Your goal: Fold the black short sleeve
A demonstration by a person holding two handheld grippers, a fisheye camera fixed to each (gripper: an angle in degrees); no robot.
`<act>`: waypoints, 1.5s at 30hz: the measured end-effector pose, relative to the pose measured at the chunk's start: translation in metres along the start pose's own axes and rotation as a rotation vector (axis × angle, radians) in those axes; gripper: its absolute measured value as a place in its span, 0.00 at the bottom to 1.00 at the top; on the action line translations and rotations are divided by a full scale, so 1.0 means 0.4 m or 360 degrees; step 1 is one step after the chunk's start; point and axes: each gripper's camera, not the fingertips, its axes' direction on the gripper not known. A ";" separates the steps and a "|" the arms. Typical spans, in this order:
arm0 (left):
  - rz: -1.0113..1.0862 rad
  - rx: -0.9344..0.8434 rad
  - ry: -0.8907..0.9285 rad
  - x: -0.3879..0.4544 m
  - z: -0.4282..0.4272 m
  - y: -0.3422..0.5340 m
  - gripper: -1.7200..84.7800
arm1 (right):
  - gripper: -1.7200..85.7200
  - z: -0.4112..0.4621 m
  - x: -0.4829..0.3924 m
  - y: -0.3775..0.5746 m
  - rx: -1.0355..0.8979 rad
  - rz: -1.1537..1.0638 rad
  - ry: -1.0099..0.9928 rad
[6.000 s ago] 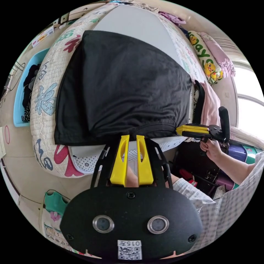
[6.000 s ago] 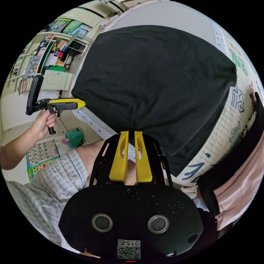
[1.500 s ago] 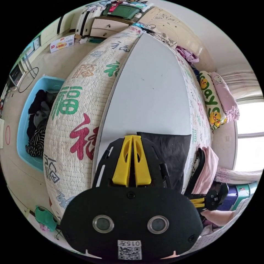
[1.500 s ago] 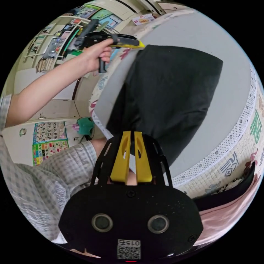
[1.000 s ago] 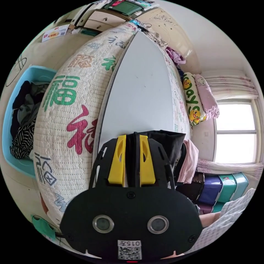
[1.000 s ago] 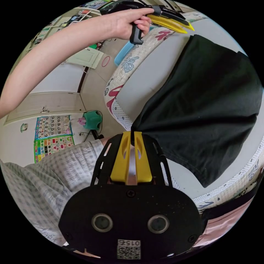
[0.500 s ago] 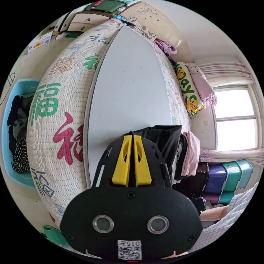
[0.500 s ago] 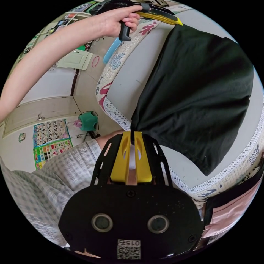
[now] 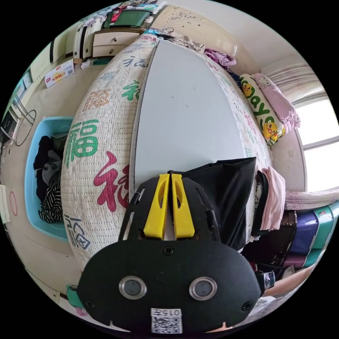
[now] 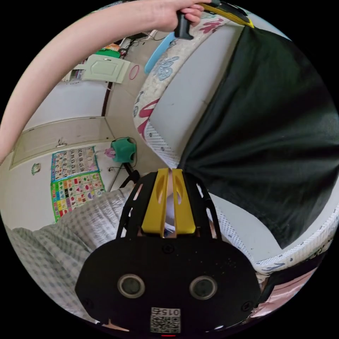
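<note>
Pinching, left gripper (image 9: 168,175): jaws together on black short sleeve (image 10: 275,141) corner.
Right gripper (image 10: 168,171): jaws clamped on near corner.
Surface: grey board (image 9: 183,116).

Six seconds back the black short sleeve (image 10: 268,134) lay spread wide ahead of both my tools; now it is folded narrower. My left gripper (image 9: 168,175), whose jaws then stood slightly apart just short of the hem, now has them closed on a corner of the cloth. My right gripper (image 10: 169,172) has likewise pinched the near corner, which now pulls taut toward its tips. My left hand (image 10: 176,10) has swung from far left to the cloth's far corner.
</note>
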 end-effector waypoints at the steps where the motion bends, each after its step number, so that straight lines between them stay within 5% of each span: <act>1: -0.0002 -0.0001 -0.0018 0.011 -0.010 0.004 0.02 | 0.06 -0.013 -0.010 0.018 -0.0022 -0.0052 -0.0089; 7: -0.0124 0.0028 -0.0062 0.042 -0.089 0.039 0.02 | 0.09 -0.297 0.056 0.166 0.0201 -0.0492 -0.0506; 12: -0.0291 0.0130 -0.0210 0.079 -0.204 0.102 0.02 | 0.10 -0.626 0.388 0.230 0.0339 -0.0465 -0.0280; 16: -0.0375 0.0127 -0.0020 0.142 -0.218 0.138 0.02 | 0.14 -0.796 0.560 0.181 0.0366 -0.0672 -0.0057; 22: -0.0679 0.0156 0.0112 0.164 -0.191 0.163 0.02 | 0.20 -0.830 0.623 0.026 0.0083 -0.1178 -0.0082; 33: -0.0739 0.0052 0.0002 0.213 -0.206 0.152 0.01 | 0.20 -0.780 0.536 -0.084 -0.0577 -0.1982 -0.0270; 41: -0.0709 0.0029 -0.0041 0.252 -0.236 0.112 0.01 | 0.10 -0.750 0.586 -0.113 -0.0897 -0.1802 -0.0270; 45: -0.0577 0.0027 -0.0146 0.289 -0.249 0.080 0.01 | 0.03 -0.726 0.643 -0.176 -0.0994 -0.1363 -0.0091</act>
